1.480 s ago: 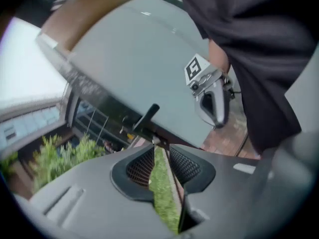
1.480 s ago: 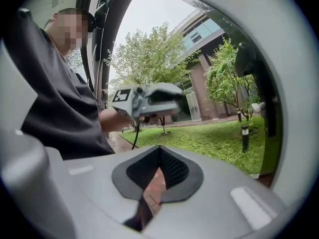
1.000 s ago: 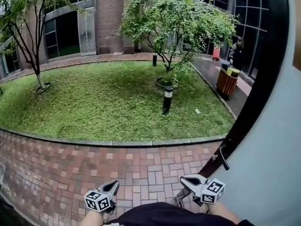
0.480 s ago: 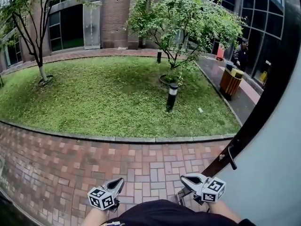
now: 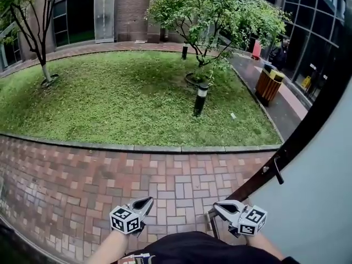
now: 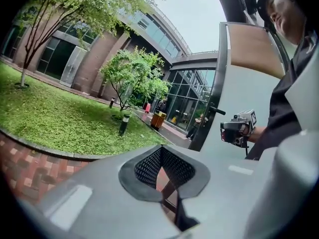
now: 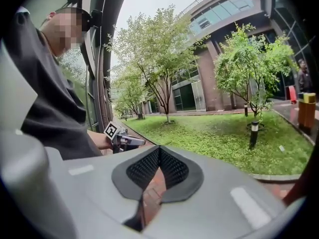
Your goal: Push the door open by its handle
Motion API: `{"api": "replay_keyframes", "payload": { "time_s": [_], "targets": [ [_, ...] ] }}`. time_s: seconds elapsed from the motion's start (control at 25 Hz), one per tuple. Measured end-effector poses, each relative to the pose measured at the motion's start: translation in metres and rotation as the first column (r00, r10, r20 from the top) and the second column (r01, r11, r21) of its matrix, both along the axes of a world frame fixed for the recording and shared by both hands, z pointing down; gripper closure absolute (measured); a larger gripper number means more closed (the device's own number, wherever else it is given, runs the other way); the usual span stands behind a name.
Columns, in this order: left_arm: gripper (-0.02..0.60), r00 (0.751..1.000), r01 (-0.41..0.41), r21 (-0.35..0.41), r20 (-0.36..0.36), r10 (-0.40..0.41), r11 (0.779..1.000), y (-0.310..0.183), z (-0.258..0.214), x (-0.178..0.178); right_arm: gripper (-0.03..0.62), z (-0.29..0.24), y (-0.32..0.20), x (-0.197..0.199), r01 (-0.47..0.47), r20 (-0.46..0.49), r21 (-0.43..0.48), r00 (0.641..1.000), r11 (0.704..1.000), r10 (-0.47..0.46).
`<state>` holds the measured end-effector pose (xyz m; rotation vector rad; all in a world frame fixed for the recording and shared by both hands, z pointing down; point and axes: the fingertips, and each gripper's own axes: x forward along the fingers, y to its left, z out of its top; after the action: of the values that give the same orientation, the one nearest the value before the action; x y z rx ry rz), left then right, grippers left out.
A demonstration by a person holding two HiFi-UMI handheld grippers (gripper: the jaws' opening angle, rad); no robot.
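Note:
The grey door (image 5: 324, 186) stands swung open at the right, its dark edge running diagonally. Its black lever handle (image 5: 276, 169) sticks out from that edge, and the handle (image 6: 217, 110) also shows in the left gripper view. My left gripper (image 5: 146, 203) is held low by my body, shut and empty, well left of the handle. My right gripper (image 5: 218, 206) is also shut with nothing in it, below and left of the handle and apart from it. Both pairs of jaws meet at their tips in the gripper views (image 6: 160, 148) (image 7: 158, 149).
A red brick path (image 5: 110, 180) lies ahead, bordered by a curved kerb and a lawn (image 5: 121, 98). On the lawn stand a short bollard light (image 5: 200, 99) and trees (image 5: 214, 10). A wooden bin (image 5: 269, 84) and a person (image 5: 280, 53) are at the far right.
The head view has shifted, so the door handle now sits further right and lower. Both grippers have drifted slightly right and stay shut and low.

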<state>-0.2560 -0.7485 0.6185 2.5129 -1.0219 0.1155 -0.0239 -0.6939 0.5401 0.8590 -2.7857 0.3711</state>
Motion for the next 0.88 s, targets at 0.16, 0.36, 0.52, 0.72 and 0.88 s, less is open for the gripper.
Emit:
{"api": "replay_keyframes", "payload": {
  "time_s": [0.16, 0.36, 0.52, 0.72, 0.88],
  "targets": [
    [0.572, 0.999, 0.036, 0.045, 0.004, -0.036, 0.998, 0.017, -0.024, 0.029, 0.594, -0.007, 0.009, 0.024, 0.03, 0.022, 0.037, 0.999, 0.999, -0.031],
    [0.572, 0.992, 0.13, 0.089, 0.0, -0.13, 0.988, 0.09, -0.046, 0.07, 0.594, -0.001, 0.046, 0.037, 0.159, -0.005, 0.071, 0.987, 0.985, -0.159],
    [0.572, 0.979, 0.201, 0.088, 0.012, -0.202, 0.976, 0.153, -0.055, 0.093, 0.594, -0.016, 0.049, 0.037, 0.223, 0.005, 0.117, 0.974, 0.968, -0.225],
    [0.572, 0.938, 0.324, 0.133, 0.084, -0.336, 0.937, 0.22, -0.074, 0.069, 0.594, -0.036, 0.074, 0.016, 0.308, 0.059, 0.162, 0.945, 0.938, -0.321],
    [0.572, 0.909, 0.392, 0.169, 0.083, -0.409, 0.904, 0.258, -0.091, 0.056, 0.594, -0.034, 0.105, 0.003, 0.369, 0.056, 0.158, 0.923, 0.916, -0.381]
  ]
}}
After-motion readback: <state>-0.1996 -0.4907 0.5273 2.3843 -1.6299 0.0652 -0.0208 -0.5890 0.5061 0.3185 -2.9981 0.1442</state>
